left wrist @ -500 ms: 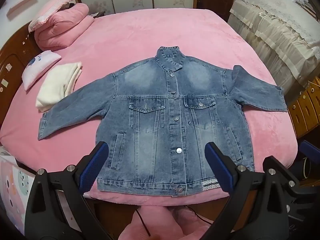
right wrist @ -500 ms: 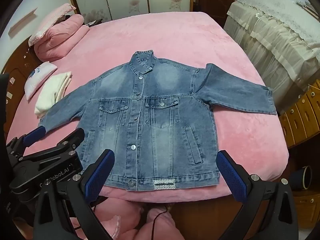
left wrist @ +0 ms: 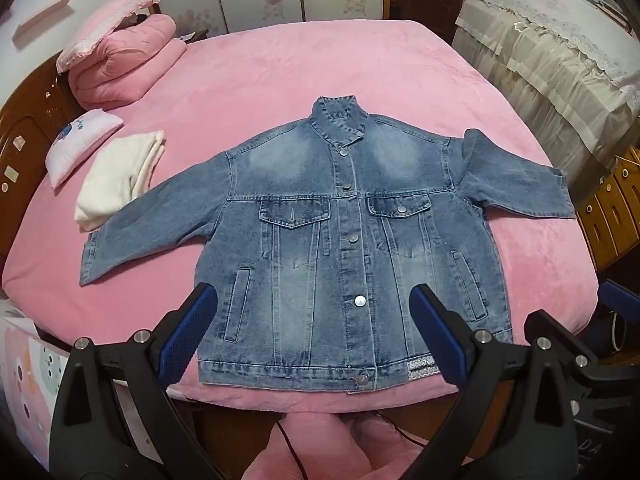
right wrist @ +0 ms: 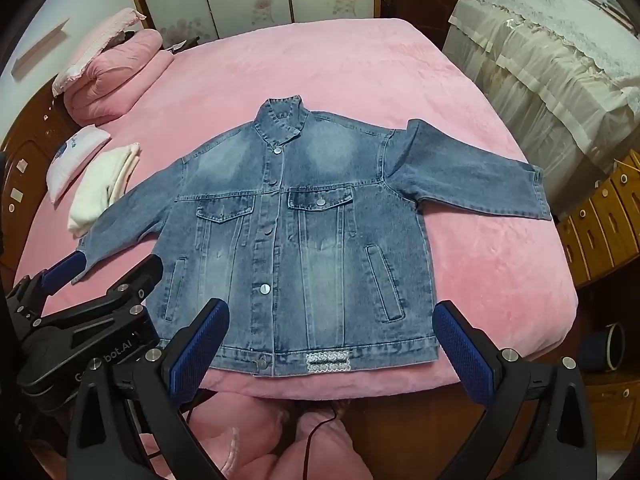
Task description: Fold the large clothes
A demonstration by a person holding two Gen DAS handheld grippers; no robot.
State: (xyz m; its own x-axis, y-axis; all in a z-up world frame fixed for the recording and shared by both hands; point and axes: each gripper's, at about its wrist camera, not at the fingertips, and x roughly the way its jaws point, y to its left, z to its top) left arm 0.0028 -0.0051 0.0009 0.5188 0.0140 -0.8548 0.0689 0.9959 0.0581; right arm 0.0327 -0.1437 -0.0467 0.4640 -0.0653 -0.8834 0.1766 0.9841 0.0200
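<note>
- Denim jacket [left wrist: 344, 240] spread flat, front up, buttoned, sleeves out, mid-frame on pink bed [left wrist: 320, 80]; no fold made yet.
- Left tool [left wrist: 316, 328] and right tool [right wrist: 332, 344] spread wide, pinching nothing, above the hem.
- All folding left.

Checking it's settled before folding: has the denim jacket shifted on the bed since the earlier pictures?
No. The denim jacket lies as before, its sleeve still meeting the folded white cloth.

Both wrist views look steeply down from the bed's [left wrist: 280, 80] near edge; both share the jacket [right wrist: 304, 216], right view further right
</note>
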